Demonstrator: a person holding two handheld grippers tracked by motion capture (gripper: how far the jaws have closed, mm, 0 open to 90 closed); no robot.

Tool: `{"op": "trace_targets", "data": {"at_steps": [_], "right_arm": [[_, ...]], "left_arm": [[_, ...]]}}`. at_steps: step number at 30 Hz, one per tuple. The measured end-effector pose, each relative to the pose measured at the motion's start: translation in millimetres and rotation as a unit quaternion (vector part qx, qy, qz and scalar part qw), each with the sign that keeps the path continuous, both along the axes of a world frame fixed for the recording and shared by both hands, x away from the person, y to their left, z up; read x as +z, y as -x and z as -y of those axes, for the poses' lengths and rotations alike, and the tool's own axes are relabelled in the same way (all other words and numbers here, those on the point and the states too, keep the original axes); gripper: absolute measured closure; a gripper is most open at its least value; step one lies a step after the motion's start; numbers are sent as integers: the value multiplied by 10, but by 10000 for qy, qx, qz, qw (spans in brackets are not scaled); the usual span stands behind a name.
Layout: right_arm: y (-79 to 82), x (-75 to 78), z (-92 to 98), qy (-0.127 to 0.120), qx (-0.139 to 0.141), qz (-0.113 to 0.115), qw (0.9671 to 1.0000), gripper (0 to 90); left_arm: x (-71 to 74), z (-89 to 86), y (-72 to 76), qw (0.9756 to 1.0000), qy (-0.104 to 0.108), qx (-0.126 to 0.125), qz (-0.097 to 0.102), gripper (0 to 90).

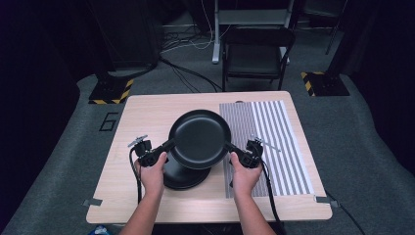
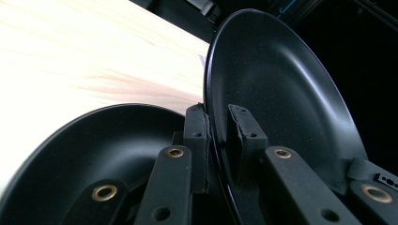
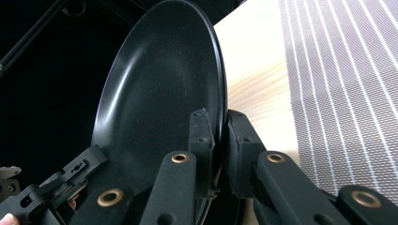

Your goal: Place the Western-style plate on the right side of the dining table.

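The left gripper pinches the black plate on its rim at about 8 o'clock, jaws closed on the edge; the plate hangs lifted above the plate stack near the table's front, just left of the striped mat; the right gripper clamps the rim at 4 o'clock; both hands sit equally near, so I judge any move must keep them level.

Lab or recording studio. Black curtains all round, grey carpet, loose cables on floor, hazard-striped stand bases, folding chair, taped-down wooden desk.
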State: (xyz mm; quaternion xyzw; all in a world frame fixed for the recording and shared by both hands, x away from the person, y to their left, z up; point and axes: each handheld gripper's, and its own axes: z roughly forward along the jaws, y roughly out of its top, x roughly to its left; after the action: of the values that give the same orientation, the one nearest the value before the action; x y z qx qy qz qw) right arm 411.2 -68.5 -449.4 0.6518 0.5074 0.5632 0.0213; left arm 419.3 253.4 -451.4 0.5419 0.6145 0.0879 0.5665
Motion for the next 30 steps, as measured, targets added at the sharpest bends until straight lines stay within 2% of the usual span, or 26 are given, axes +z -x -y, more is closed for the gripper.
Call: {"op": "trace_targets", "data": {"at_steps": [15,30], "right_arm": [[115,41,233,-28,-308,-2,9995,818],[266,69,504,-32,-701,49,9975,819]], "left_arm": [[14,244,-94,9995,45,-326,26,790],[33,537,-180,9973,43,-733,50,791]]}}
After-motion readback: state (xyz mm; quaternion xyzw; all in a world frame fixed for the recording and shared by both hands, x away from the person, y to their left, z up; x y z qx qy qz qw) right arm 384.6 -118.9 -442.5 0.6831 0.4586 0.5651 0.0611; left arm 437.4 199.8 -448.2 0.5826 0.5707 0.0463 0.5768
